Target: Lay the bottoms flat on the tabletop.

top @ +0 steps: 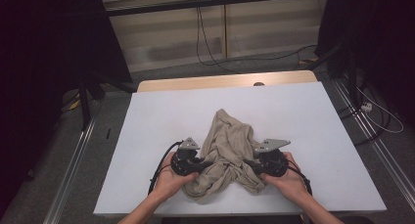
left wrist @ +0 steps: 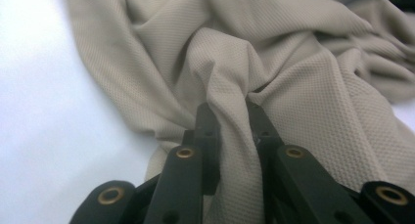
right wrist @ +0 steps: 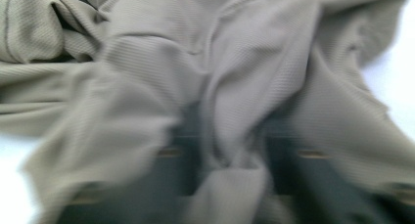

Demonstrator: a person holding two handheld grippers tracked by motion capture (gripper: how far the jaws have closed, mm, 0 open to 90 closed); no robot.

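A white table (top: 161, 116) carries the crumpled beige shirt (top: 226, 153) near its front edge, my grippers at either flank. The left gripper (left wrist: 229, 114) pinches a soft fold. The right gripper (right wrist: 230, 136), blurred, seems clamped on cloth too. Light, limp fabric; I'd grip seams.

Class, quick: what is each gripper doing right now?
Left gripper: closed on a fold of the beige cloth.
Right gripper: closed on the cloth too.

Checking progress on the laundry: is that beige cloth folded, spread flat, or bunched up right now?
Bunched up. The beige cloth lies in a crumpled, wrinkled heap on the white table, with no flat panel or neat fold.
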